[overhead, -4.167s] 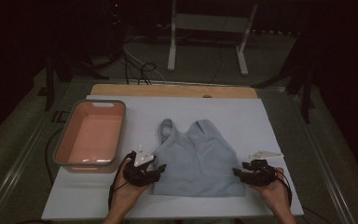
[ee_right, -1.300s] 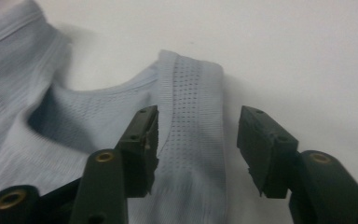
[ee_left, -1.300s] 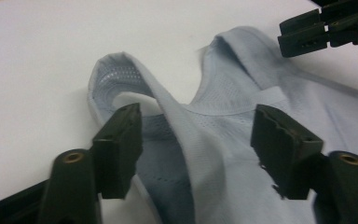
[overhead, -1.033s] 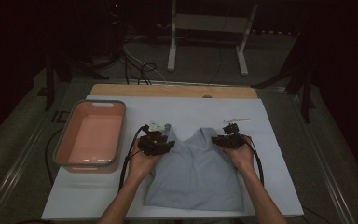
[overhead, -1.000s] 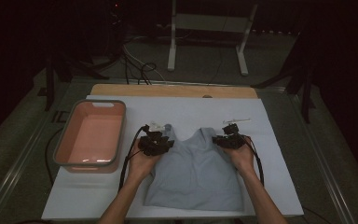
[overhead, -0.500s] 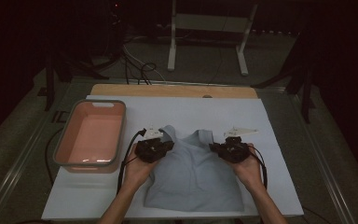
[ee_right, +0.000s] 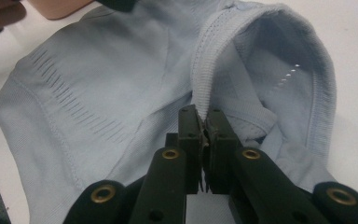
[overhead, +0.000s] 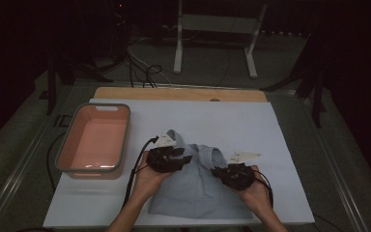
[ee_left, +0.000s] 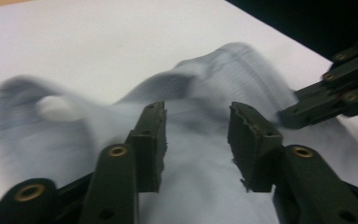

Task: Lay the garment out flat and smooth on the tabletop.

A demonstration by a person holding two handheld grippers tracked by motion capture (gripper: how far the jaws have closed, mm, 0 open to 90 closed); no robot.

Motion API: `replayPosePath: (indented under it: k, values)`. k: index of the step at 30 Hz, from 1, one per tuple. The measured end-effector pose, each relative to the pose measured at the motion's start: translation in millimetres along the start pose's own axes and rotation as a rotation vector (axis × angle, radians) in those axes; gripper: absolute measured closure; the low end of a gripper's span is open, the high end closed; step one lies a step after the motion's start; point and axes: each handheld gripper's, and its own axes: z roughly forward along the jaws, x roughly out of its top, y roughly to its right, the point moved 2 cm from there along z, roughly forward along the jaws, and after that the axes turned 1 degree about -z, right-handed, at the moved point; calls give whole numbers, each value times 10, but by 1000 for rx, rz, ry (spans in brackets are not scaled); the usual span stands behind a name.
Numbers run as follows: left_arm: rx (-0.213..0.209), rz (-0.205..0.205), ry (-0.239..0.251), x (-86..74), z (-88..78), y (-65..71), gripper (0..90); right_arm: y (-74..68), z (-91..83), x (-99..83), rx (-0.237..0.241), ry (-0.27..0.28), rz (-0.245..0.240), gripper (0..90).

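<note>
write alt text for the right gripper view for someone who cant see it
The right gripper has its two black jaws shut on the ribbed edge of a light blue garment, pulling a strap up into a loop. The rest of the cloth lies spread on a white table.

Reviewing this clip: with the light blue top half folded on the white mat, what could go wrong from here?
1. The right gripper pinches just the ribbed strap edge of the light blue top; a pull could slip it free.
2. The left gripper has just been opening, its jaws apart above the cloth with nothing gripped, so that side may sag and undo the fold.
3. The two grippers are close together, so they might collide.
</note>
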Motion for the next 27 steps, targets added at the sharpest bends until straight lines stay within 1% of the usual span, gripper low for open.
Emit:
replayPosePath:
  k: [1,2,5,6,7,9,12,14,15,16,17,18,19,20,21,22,23,24,27]
  values:
    - [2,5,-6,11,38,32,532,-10,1,-3,-1,2,-2,868]
    - [0,6,-11,21,75,59,509,-12,4,-4,-15,4,2,868]
    - [-36,-11,-17,38,183,112,470,-30,-4,-6,-5,13,-11,868]
    - [-49,-22,-16,40,216,122,447,-41,-9,-7,3,15,-22,868]
    - [-60,-35,-18,41,246,129,422,-43,-16,-5,-11,17,-21,868]
    - [-64,-61,-23,42,299,138,366,-50,-27,-12,-10,17,-32,867]
    - [-90,-84,-37,37,364,138,348,-67,-36,-35,-10,19,-50,867]
    - [-122,-106,-42,31,405,130,350,-83,-33,-47,-2,18,-66,867]
    - [-122,-106,-42,31,405,130,375,-83,-33,-47,-2,18,-66,867]
    - [-153,-136,-53,26,440,117,375,-94,-30,-49,-2,16,-75,868]
    - [-155,-145,-61,26,449,114,497,-122,-24,-49,2,13,-87,867]
    - [-157,-133,-54,26,446,121,602,-133,-20,-48,7,12,-94,865]
    - [-149,-116,-47,29,434,136,771,-144,-14,-44,11,5,-110,837]
    - [-152,-107,-43,33,422,147,771,-144,-14,-44,11,5,-110,837]
    - [-152,-107,-43,33,422,147,818,-144,-14,-44,11,5,-110,837]
    - [-146,-90,-38,42,392,165,818,-147,-11,-44,13,0,-112,805]
    - [-142,-83,-39,46,377,171,864,-132,-19,-38,13,3,-115,707]
    - [-139,-77,-39,46,363,173,870,-118,-31,-30,16,10,-112,650]
    - [-132,-71,-34,49,313,161,884,-31,-115,5,12,45,-85,590]
